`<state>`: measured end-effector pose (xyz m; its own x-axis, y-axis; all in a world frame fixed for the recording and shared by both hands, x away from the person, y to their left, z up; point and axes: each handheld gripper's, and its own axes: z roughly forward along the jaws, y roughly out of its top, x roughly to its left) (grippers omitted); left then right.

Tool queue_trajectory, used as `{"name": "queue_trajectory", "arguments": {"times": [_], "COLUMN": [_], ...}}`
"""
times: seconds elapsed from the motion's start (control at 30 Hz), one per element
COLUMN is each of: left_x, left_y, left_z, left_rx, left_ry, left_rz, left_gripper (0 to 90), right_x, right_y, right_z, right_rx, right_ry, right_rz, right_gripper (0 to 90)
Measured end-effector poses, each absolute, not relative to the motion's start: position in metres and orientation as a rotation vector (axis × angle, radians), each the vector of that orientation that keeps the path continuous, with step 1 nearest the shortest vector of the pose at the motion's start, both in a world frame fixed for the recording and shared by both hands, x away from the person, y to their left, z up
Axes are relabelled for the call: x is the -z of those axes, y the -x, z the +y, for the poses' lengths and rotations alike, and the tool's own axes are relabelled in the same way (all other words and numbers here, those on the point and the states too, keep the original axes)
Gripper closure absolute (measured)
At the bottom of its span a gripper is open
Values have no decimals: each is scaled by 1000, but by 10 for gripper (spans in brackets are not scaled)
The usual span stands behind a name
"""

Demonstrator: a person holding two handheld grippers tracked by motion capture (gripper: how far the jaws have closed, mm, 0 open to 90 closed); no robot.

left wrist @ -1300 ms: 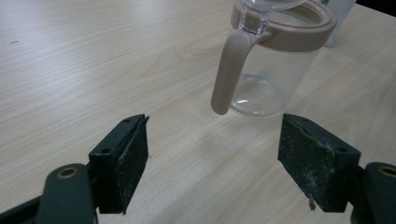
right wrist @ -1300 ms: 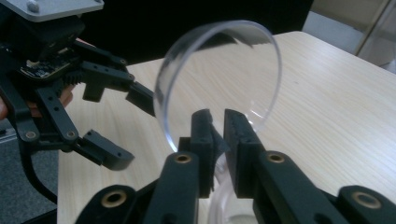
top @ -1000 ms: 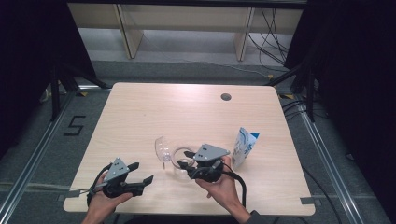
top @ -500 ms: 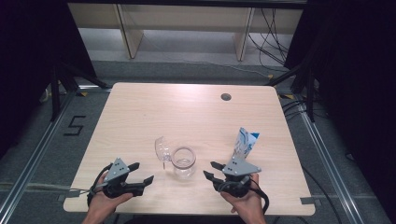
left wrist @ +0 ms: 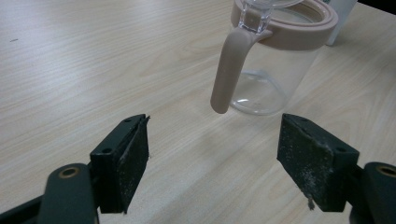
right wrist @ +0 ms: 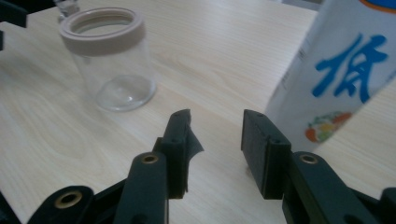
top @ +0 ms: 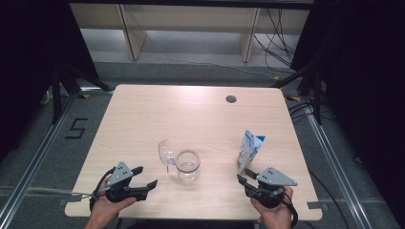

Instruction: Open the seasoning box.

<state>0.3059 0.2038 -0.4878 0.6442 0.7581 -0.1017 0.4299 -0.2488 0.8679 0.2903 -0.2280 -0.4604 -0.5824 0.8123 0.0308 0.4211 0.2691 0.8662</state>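
1. Our left gripper [top: 145,183] rests at about 7 o'clock on the tabletop [top: 200,114], jaws spread wide with nothing between them.
2. The clear jug [top: 187,165] stands upright near the middle, just toward 6 o'clock, with its pinkish rim band and curved handle [left wrist: 228,70] facing our left gripper. Its transparent hinged lid [top: 165,151] stands flipped open at the jug's 10 o'clock.
3. We judge the jug light, stiff and smooth-walled, so likely slippery; the matte handle looks like the surest hold.
4. The carton [top: 250,151], white with blue print, stands at about 4 o'clock. We reckon its thin board walls would dent under a hard squeeze, so a gentle grip across the flat sides suits it.
5. Our right gripper [top: 244,177] sits just at the carton's 6 o'clock, jaws narrowed, having just been closing, empty.
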Motion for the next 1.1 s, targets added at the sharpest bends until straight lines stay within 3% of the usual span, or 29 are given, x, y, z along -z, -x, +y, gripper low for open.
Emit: {"name": "queue_trajectory", "arguments": {"times": [0.53,0.57,0.6,0.63,0.9,1.1], "left_x": [488,488,488,488,488,488], "left_y": [-306,-306,-306,-305,-305,-305], "left_z": [202,202,202,202,201,201], "left_rx": [-410,-409,-414,-413,-403,-402], "left_ry": [-1875,-1872,-1875,-1881,-1879,-1879], "left_rz": [949,950,945,941,944,940], "left_gripper": [249,248,249,249,250,252], "right_x": [470,472,475,477,484,490], "right_y": [-310,-311,-312,-314,-323,-336], "right_z": [-235,-236,-236,-237,-233,-233], "right_rx": [-1148,-1152,-1154,-1172,-1139,-1162], "right_ry": [-1259,-1272,-1363,-1374,-1396,-1431], "right_rz": [2020,2008,1953,1929,1870,1815], "right_gripper": [675,645,525,490,341,308]}}
